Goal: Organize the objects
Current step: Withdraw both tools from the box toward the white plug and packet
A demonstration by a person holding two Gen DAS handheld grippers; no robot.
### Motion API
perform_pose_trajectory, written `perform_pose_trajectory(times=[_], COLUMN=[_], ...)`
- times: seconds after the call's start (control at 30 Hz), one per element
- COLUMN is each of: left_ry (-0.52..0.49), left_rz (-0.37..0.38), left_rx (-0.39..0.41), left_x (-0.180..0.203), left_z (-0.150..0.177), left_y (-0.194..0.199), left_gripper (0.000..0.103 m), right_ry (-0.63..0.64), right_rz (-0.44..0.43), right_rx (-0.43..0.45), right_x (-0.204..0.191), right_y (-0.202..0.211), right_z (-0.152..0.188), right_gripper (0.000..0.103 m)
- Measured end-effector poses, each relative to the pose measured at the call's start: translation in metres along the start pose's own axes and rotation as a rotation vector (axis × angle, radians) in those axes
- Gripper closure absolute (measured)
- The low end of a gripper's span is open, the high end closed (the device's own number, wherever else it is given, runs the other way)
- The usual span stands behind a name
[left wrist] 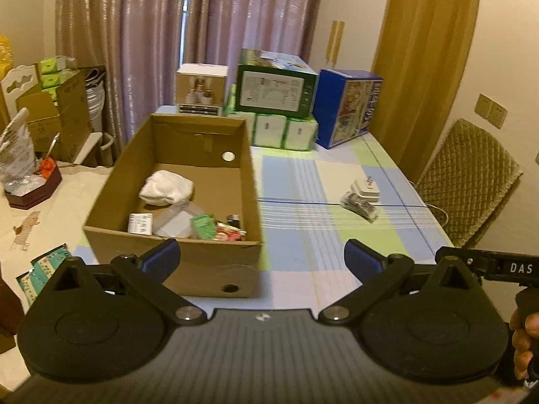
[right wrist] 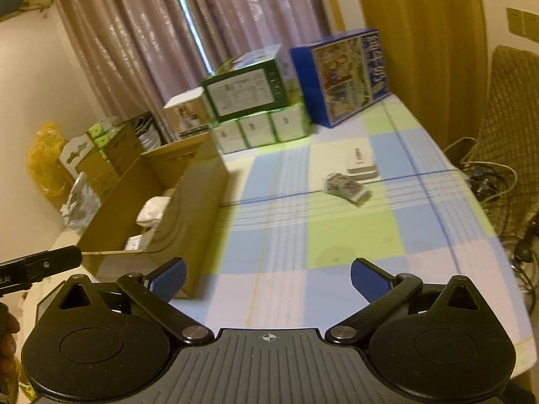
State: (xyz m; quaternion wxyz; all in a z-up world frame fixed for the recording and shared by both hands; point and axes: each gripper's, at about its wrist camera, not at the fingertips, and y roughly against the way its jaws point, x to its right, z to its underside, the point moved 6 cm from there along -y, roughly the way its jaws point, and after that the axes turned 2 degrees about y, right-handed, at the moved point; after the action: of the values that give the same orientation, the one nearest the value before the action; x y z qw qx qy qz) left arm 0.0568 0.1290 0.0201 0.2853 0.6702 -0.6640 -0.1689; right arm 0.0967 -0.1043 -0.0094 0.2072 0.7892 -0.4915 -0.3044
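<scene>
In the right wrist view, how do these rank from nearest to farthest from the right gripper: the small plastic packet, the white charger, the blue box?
1. Small plastic packet: on the checked cloth, ahead and slightly right of the right gripper.
2. White charger: just behind the packet.
3. Blue box: at the table's far end, beside the green box.

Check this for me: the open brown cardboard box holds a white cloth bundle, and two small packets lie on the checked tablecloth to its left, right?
Wrong side. The two small packets lie on the checked tablecloth to the right of the open brown cardboard box, as the left wrist view shows. The white cloth bundle is inside it.
</scene>
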Motion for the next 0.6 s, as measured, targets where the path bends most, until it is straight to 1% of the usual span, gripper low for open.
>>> perform_pose_trajectory(times=[0.6], left_ry=[-0.092], left_rz=[0.126], left_rx=[-0.03], left_x=[0.082], left_z=[-0.007], left_y=[-0.035], left_gripper=[0.001], right_ry=[-0.049], right_rz=[0.135], right_rx=[0.062], right_x=[0.074], right_y=[0.035], right_z=[-0.011], right_gripper=[0.002])
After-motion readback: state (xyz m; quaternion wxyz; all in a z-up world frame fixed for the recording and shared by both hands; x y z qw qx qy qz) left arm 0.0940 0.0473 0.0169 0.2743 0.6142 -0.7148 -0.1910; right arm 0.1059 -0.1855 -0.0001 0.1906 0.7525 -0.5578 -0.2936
